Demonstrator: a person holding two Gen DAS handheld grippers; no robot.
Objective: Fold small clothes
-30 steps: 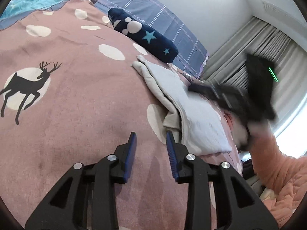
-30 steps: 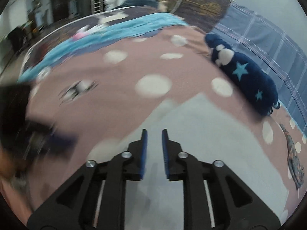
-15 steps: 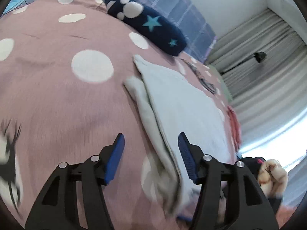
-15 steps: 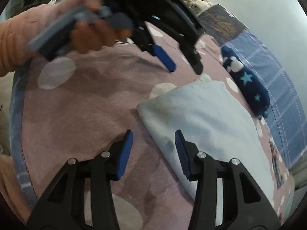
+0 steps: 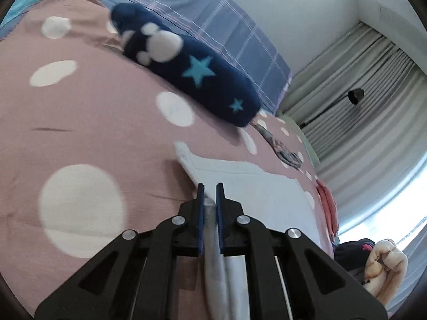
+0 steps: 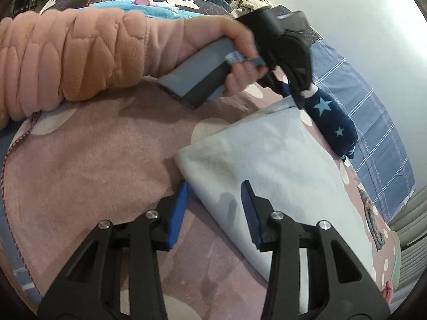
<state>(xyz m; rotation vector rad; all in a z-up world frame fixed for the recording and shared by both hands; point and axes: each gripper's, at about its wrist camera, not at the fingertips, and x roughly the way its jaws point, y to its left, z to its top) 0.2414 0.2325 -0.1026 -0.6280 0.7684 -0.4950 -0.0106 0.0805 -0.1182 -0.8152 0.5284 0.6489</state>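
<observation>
1. The left tongs (image 5: 210, 186) have just closed and clamp the edge of the pale grey garment (image 5: 267, 194), presumably so that side can be lifted for a fold.
2. The garment lies flat on the pink dotted bedspread (image 5: 93, 122), beside a navy star-print cushion (image 5: 197, 80).
3. The right tongs (image 6: 216, 186) stand apart astride the garment's near corner, blue pads not pressing (likely about to pinch).
4. The checked sheet (image 6: 368, 101) carries small script, possibly "love".
</observation>
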